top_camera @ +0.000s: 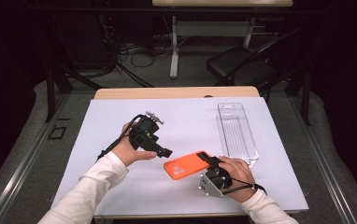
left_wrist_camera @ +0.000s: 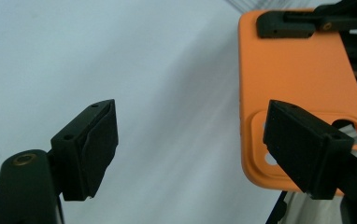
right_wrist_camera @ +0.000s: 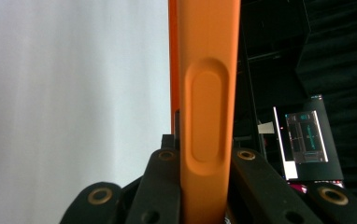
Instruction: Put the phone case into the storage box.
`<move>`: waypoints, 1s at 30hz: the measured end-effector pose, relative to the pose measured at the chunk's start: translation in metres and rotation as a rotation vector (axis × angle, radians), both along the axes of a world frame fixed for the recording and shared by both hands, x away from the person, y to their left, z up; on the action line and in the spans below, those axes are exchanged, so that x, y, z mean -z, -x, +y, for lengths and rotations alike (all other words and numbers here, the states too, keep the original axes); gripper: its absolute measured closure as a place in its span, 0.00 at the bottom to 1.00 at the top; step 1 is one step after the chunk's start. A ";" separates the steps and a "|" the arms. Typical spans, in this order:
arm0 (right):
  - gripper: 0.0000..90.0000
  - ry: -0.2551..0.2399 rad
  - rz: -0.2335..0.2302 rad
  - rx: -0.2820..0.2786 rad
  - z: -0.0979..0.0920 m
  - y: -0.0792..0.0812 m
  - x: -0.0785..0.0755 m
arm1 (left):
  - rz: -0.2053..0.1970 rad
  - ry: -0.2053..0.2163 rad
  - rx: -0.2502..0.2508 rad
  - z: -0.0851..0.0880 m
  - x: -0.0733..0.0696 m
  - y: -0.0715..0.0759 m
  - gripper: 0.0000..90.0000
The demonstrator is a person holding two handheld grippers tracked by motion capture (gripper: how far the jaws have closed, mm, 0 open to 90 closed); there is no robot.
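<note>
Right gripper (top_camera: pixel 208 160) fingers pinched the orange phone case (top_camera: pixel 187 164) by its far edge, just off the white surface (top_camera: pixel 190 121); left gripper (top_camera: pixel 163 152) fingers spread beside it, probably should clamp the camera-cutout end squarely.

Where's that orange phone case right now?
High view: the orange phone case sits near the table's front, clamped by the right gripper, between both hands, just left of the clear plastic tray.

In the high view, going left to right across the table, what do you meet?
Left gripper → orange phone case → right gripper, shut on the case's end → clear plastic tray.
</note>
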State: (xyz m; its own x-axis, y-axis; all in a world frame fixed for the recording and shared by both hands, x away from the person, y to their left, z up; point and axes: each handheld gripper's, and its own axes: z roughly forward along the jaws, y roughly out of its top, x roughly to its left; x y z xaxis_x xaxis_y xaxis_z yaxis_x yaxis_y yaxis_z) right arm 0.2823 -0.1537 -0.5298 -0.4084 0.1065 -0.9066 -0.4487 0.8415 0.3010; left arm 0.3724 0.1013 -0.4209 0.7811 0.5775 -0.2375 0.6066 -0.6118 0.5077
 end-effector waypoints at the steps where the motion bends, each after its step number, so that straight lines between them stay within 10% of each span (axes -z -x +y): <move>1: 0.96 -0.010 0.011 0.003 0.000 0.000 0.000 | -0.006 0.005 -0.001 0.001 -0.001 0.000 0.21; 30: 0.97 -0.310 0.340 -0.013 -0.012 -0.011 -0.010 | -0.075 0.067 -0.048 0.031 -0.013 0.006 0.26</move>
